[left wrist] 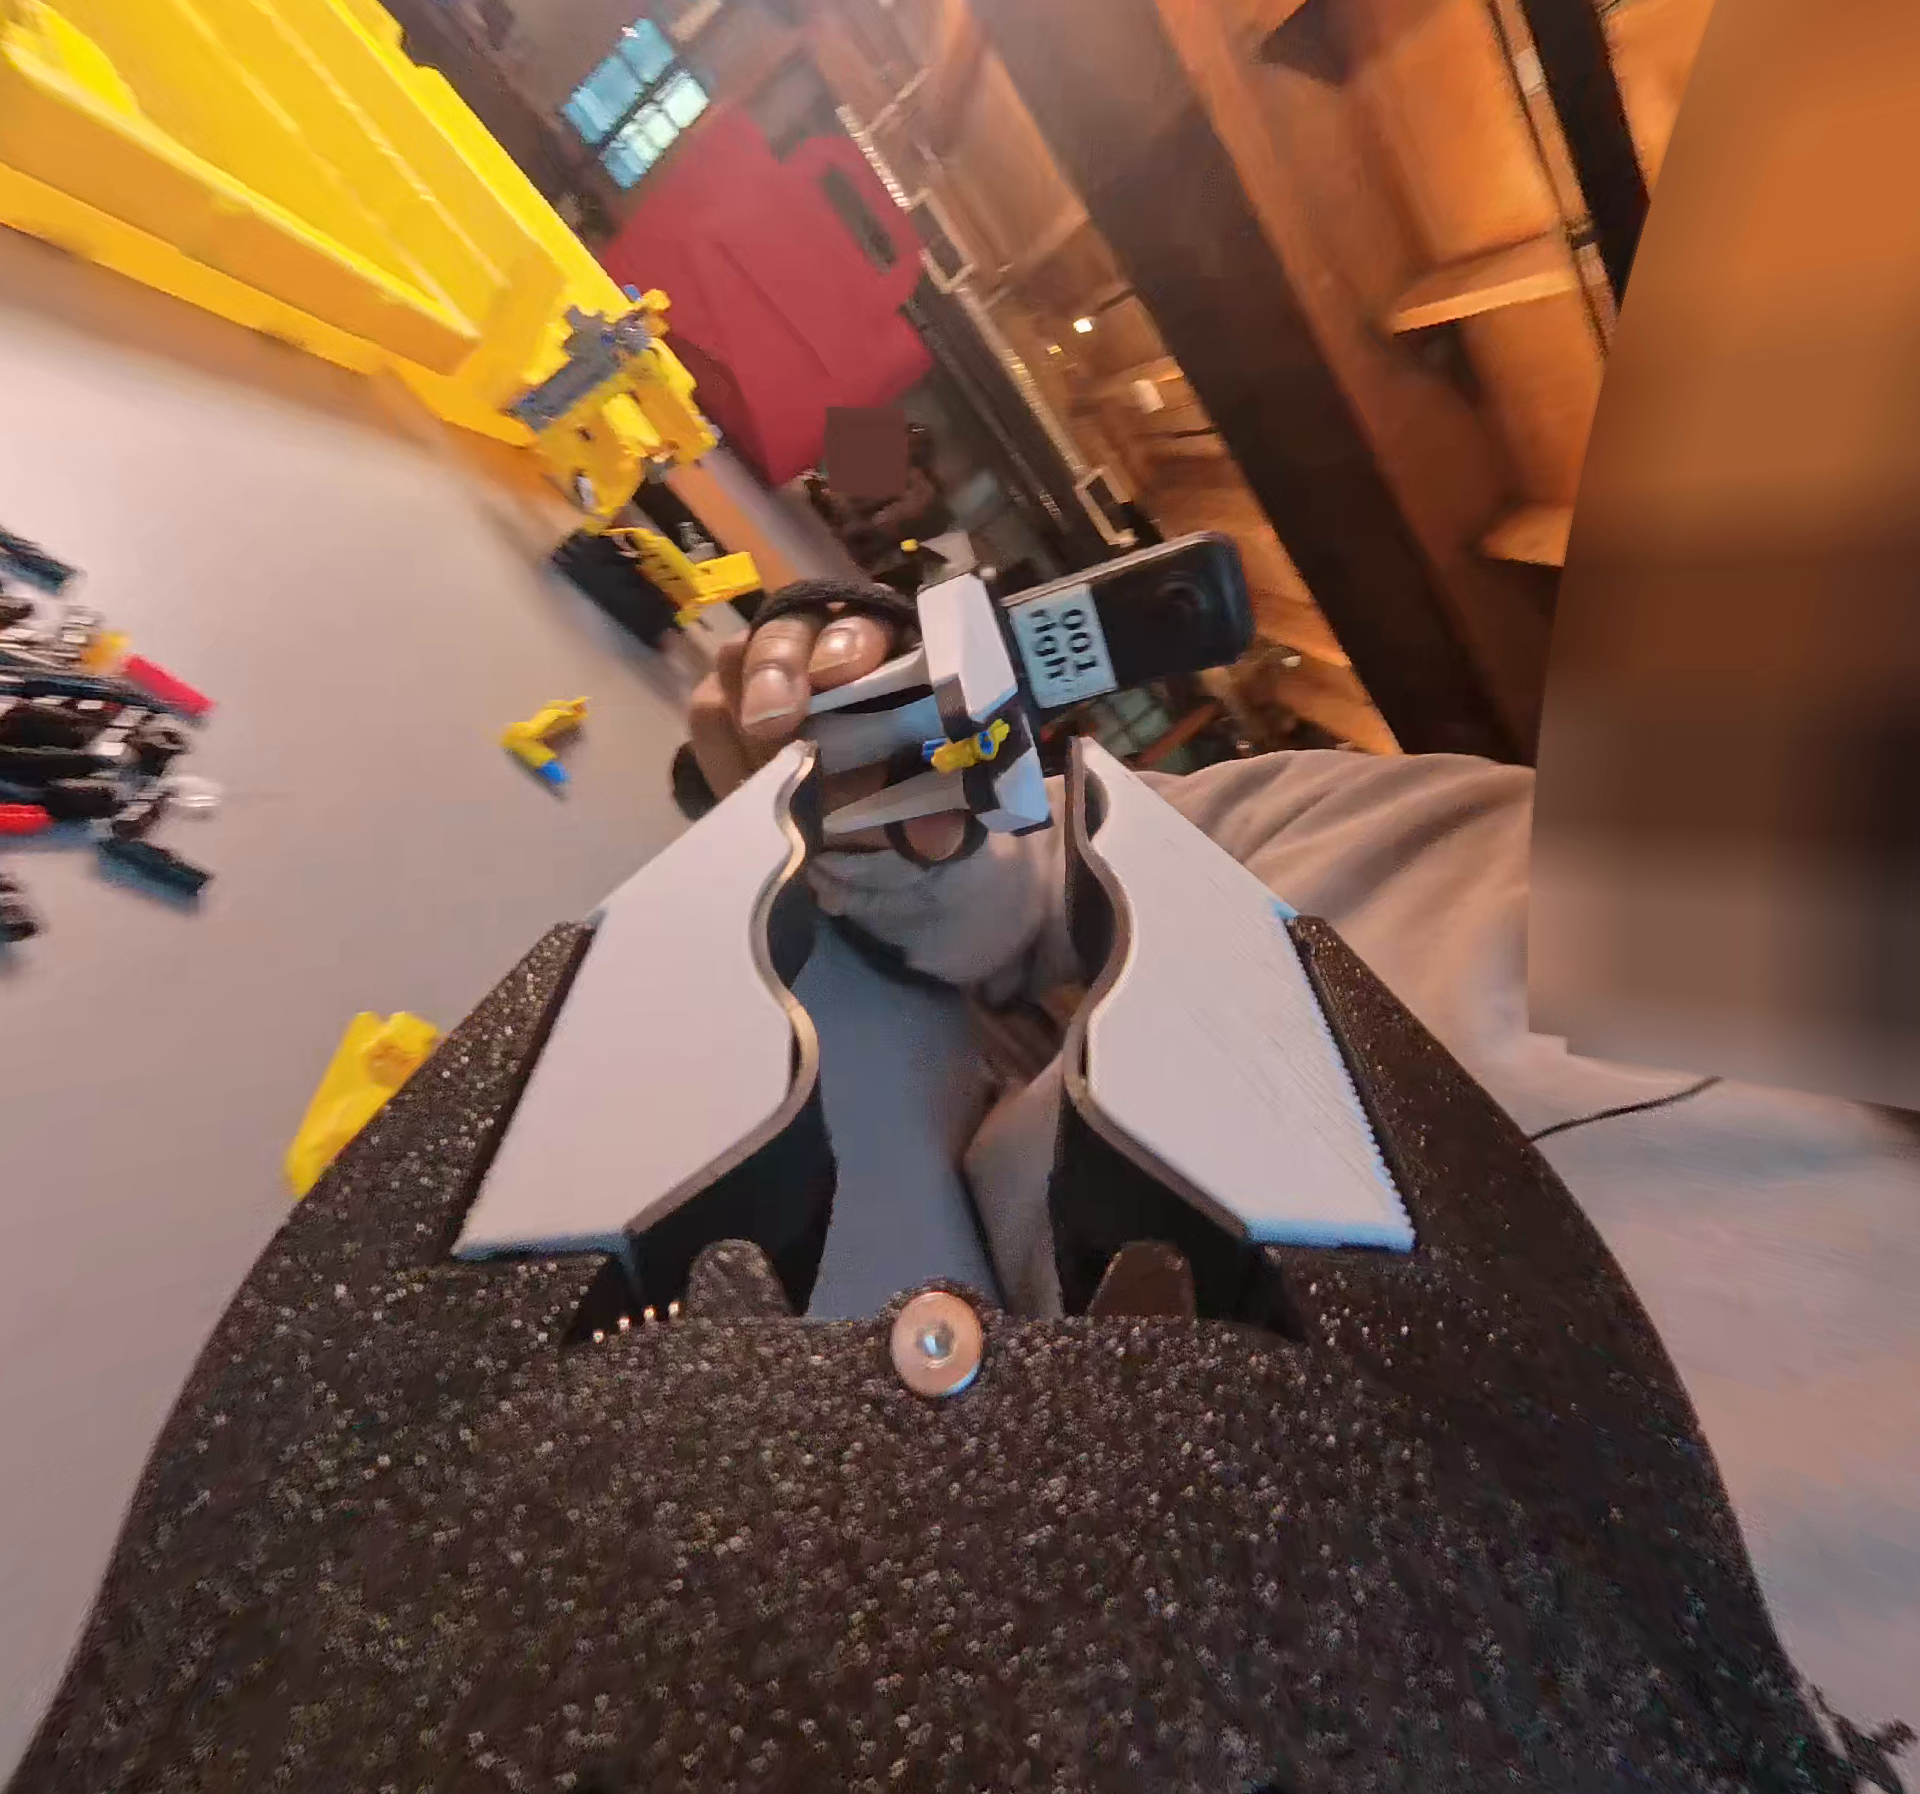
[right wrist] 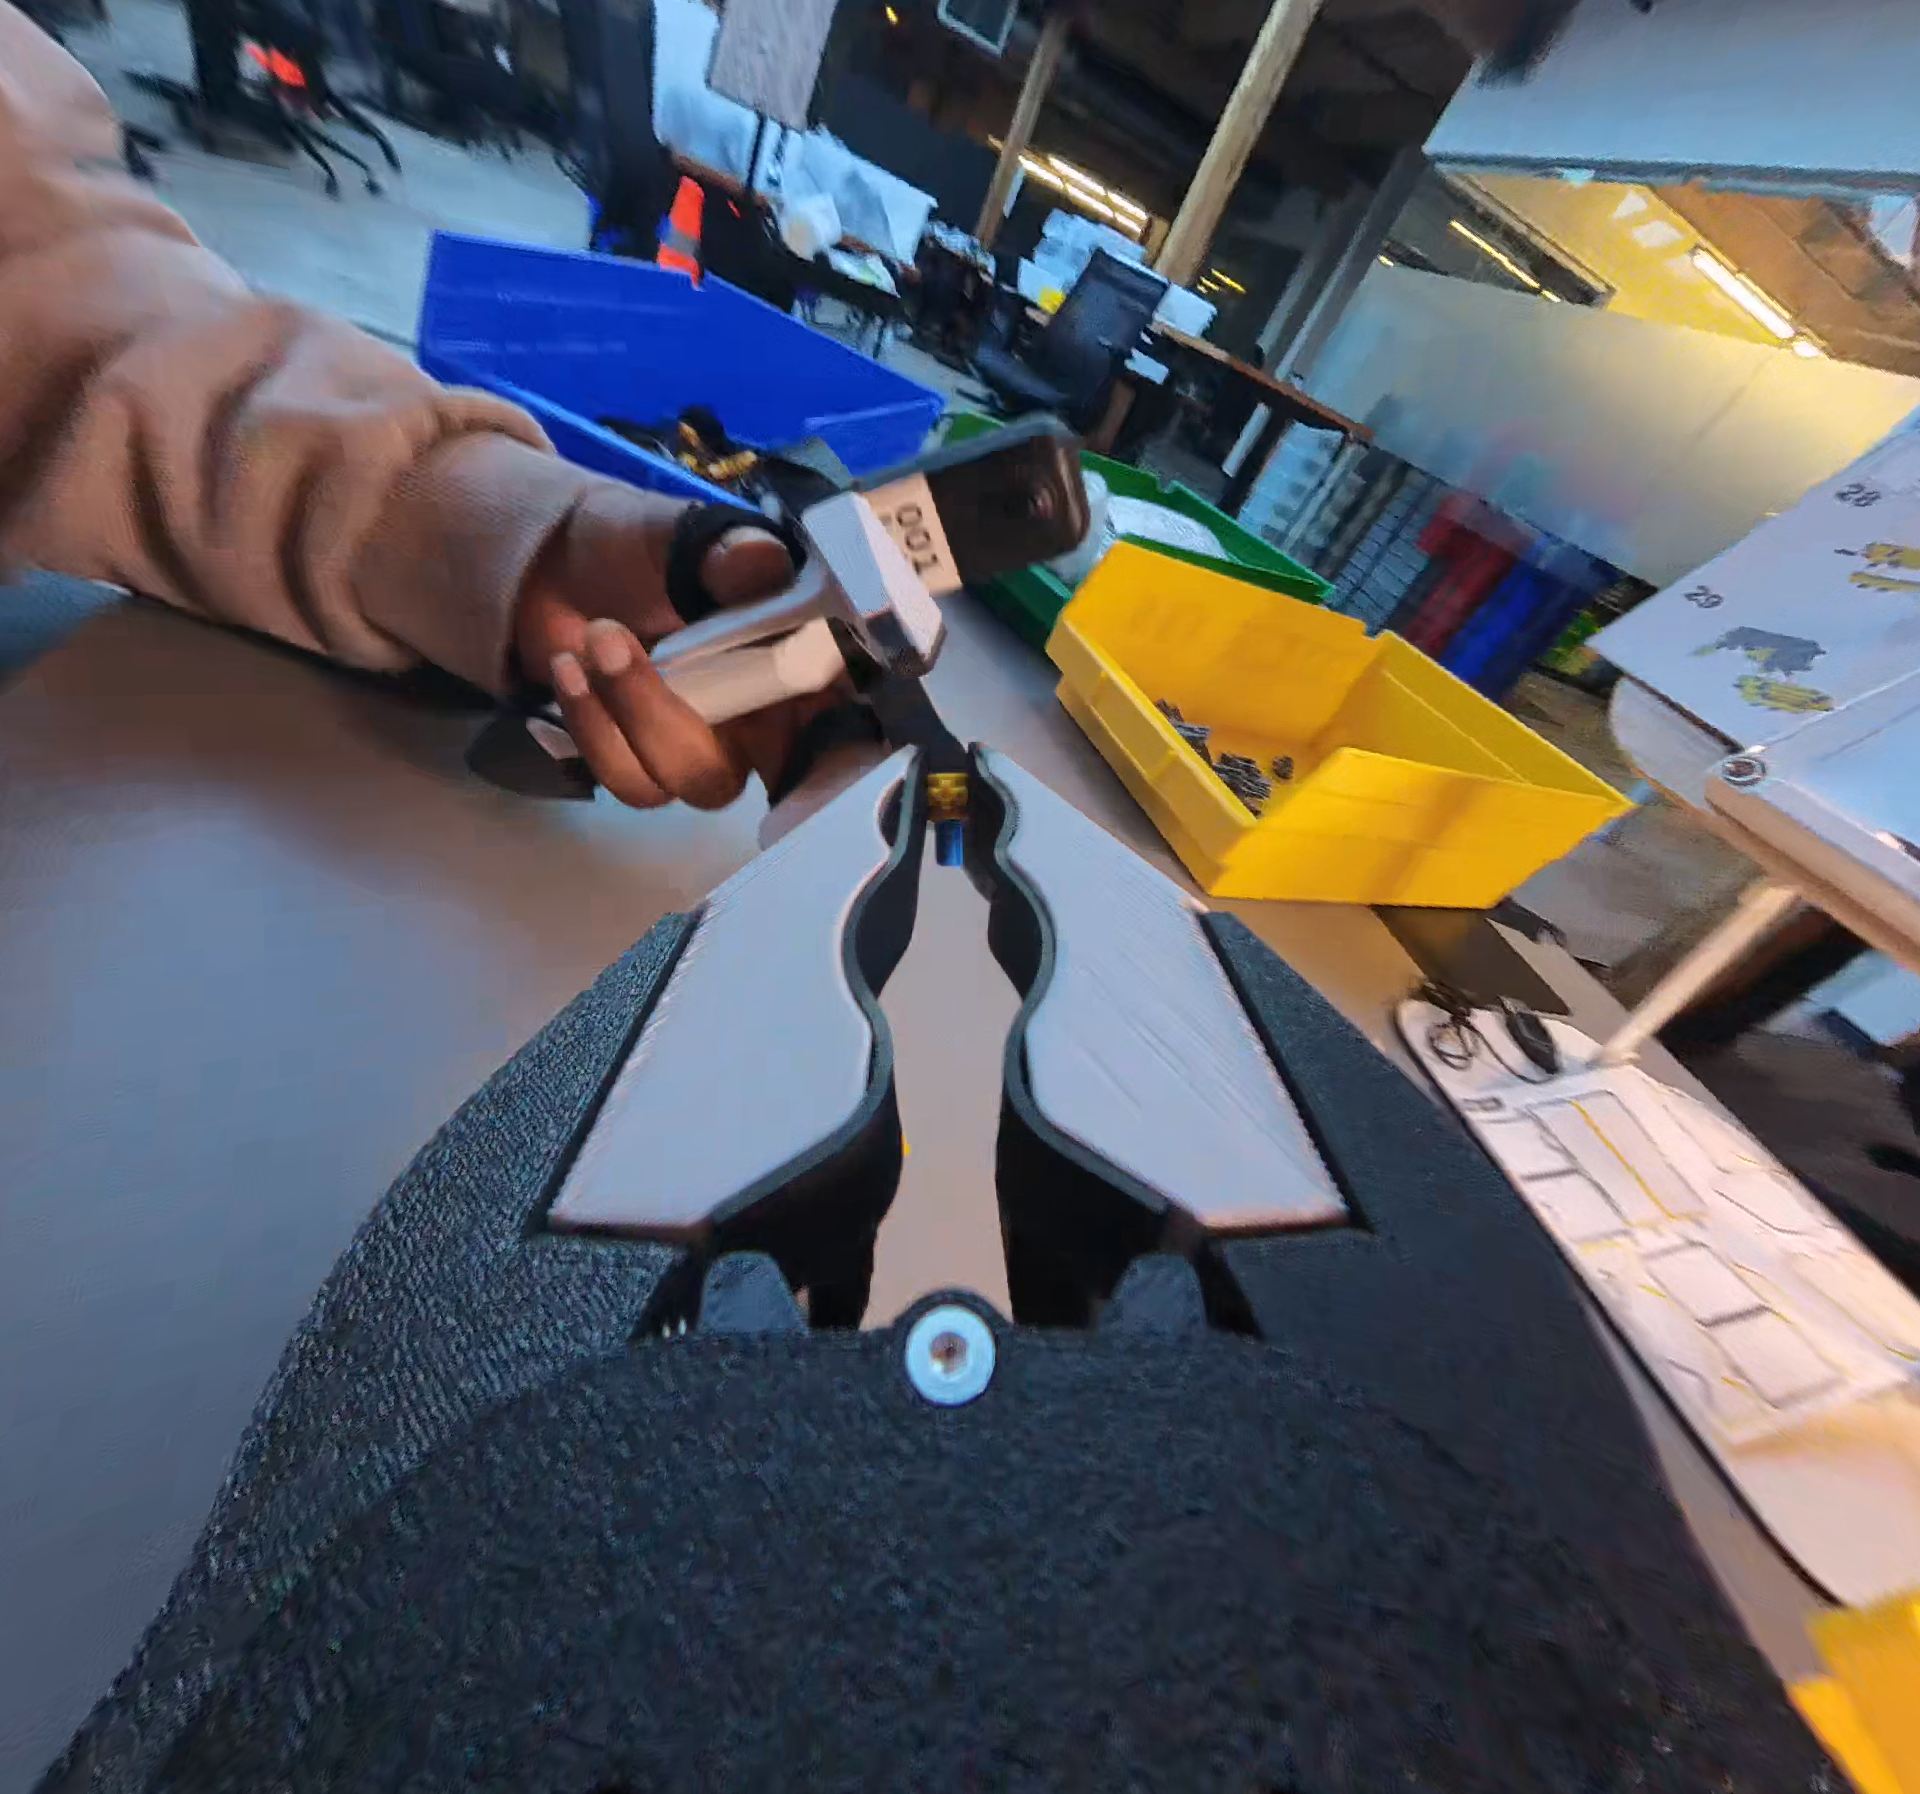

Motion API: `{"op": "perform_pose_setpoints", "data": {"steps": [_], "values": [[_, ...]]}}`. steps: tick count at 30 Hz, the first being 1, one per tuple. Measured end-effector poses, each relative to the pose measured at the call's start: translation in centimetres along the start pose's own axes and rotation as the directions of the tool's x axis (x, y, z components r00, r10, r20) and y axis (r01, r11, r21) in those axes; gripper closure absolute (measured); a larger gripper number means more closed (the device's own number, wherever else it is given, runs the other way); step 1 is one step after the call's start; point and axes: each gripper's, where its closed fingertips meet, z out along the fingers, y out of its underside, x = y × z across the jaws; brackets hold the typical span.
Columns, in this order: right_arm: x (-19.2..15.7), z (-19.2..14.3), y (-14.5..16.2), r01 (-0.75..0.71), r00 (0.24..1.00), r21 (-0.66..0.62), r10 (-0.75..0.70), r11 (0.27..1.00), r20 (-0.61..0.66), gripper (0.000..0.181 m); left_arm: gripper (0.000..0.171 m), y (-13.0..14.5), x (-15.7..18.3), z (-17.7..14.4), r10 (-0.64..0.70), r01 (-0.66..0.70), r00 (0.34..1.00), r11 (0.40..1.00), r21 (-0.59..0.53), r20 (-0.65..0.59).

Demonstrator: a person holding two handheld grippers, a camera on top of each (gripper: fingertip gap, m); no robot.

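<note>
Your right gripper [right wrist: 948, 776] clamps a small yellow-and-blue brick piece [right wrist: 947, 802] at its tips; your left gripper [left wrist: 940, 770] stands spread, empty, just short of it. Beyond lie a yellow bin [right wrist: 1340, 736] of dark parts, then green bin [right wrist: 1195, 523] and blue bin [right wrist: 644, 352]; black bricks [left wrist: 94, 747] scatter leftward.

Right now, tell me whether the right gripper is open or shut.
Shut on something: the right gripper pinches a small yellow piece between its tips. The left gripper, by contrast, is open.
</note>
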Motion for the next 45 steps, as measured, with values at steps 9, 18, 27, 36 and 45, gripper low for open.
{"op": "perform_pose_setpoints", "data": {"steps": [9,18,27,36,45], "values": [[-1.5,-0.1,-0.4,0.038,0.996,0.016,-0.039,0.999,0.080,0.173,0.161,1.4,1.5,0.5,-0.098,0.091,0.987,0.994,-0.061,-0.126],[-0.6,-1.1,-0.6,-0.047,0.993,0.027,0.044,0.999,0.113,0.162,0.161,-0.4,2.3,-0.6,-0.025,0.026,0.989,1.000,0.007,-0.146],[-0.2,-0.4,-0.6,0.034,0.999,-0.036,-0.034,0.999,0.009,0.174,0.161,0.0,1.5,0.2,-0.111,0.119,0.981,0.992,0.045,-0.158],[0.8,-0.7,0.9,-0.016,0.999,-0.138,0.021,0.990,0.035,0.175,0.153,-0.9,0.0,-0.7,0.116,-0.119,0.991,0.993,0.029,0.072],[-0.4,-0.1,3.5,0.054,0.997,-0.299,-0.035,0.953,0.071,0.175,0.163,1.5,-2.6,-0.5,0.419,-0.356,0.861,0.901,-0.247,0.287]]}}
